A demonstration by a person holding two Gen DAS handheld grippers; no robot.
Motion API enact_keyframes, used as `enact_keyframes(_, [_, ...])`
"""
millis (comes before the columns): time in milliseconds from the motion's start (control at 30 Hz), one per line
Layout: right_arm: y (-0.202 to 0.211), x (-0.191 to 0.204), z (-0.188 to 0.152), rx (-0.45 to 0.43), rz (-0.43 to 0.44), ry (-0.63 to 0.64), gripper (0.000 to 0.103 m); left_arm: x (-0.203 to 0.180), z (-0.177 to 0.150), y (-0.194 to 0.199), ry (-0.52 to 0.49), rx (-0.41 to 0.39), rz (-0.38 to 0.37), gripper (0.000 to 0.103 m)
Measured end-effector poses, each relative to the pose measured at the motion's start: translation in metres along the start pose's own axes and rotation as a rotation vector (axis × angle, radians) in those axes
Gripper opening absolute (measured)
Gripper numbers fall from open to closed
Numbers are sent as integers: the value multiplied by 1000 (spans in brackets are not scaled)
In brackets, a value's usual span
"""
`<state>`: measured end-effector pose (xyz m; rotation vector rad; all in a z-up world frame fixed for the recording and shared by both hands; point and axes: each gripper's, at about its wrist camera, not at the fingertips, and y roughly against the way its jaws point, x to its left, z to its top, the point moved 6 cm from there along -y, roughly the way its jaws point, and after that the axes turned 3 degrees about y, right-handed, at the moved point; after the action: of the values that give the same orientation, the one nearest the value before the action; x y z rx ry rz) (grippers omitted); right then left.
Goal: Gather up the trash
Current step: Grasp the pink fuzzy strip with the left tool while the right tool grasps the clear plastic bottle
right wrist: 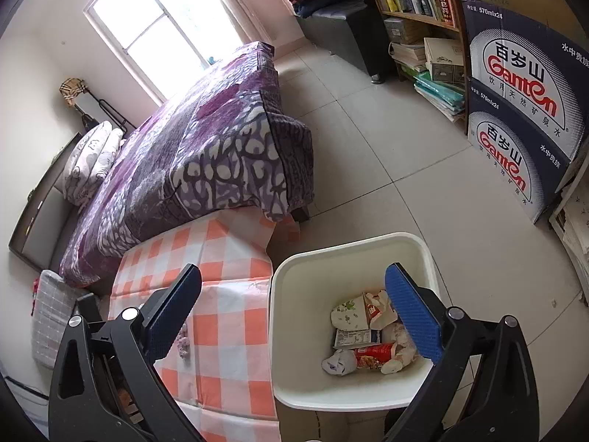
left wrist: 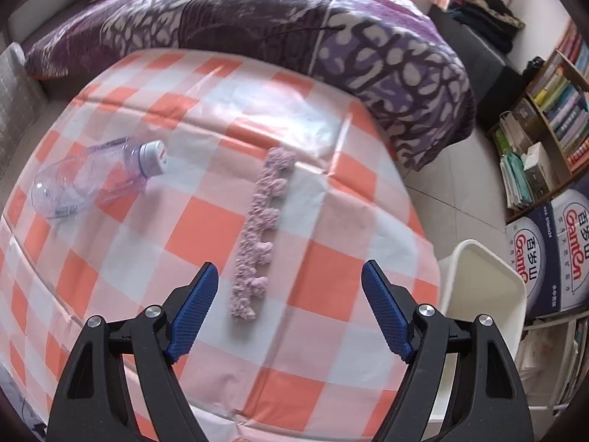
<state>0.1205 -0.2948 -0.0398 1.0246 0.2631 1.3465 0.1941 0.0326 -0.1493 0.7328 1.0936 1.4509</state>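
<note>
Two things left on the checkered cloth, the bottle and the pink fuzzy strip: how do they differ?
The bottle is clear, hard plastic, capped, lying on its side far left; the pink fuzzy strip is soft, opaque, stretched out flat between the left gripper's open jaws. Both rest on the cloth, ungrasped.

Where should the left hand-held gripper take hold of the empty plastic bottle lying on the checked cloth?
Probably across the clear body of the bottle, coming down from above. It lies on its side with the white cap pointing right, so its long sides face the open pads of the left hand-held gripper.
</note>
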Motion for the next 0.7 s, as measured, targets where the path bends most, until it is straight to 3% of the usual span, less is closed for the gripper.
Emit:
enact_keyframes(167, [-15,22,-7,42,13,19,96,15,-12,-33,-30,19,78,78])
enact_keyframes(233, [-22,35,-12,59,18,44,96,18,-13,-40,-53,15,88,72])
enact_keyframes(333, [-31,52,-20,83,21,84,96,24,-11,-44,-59,-1,79,57])
enact_keyframes(400, [-37,62,-25,97,22,101,96,25,-10,-42,-87,-10,59,35])
enact_keyframes(467, [-43,72,-30,107,22,113,96,24,-10,-41,-112,-9,48,24])
enact_keyframes(700, [-68,105,-50,147,15,158,96,49,-19,-13,-125,-44,13,23])
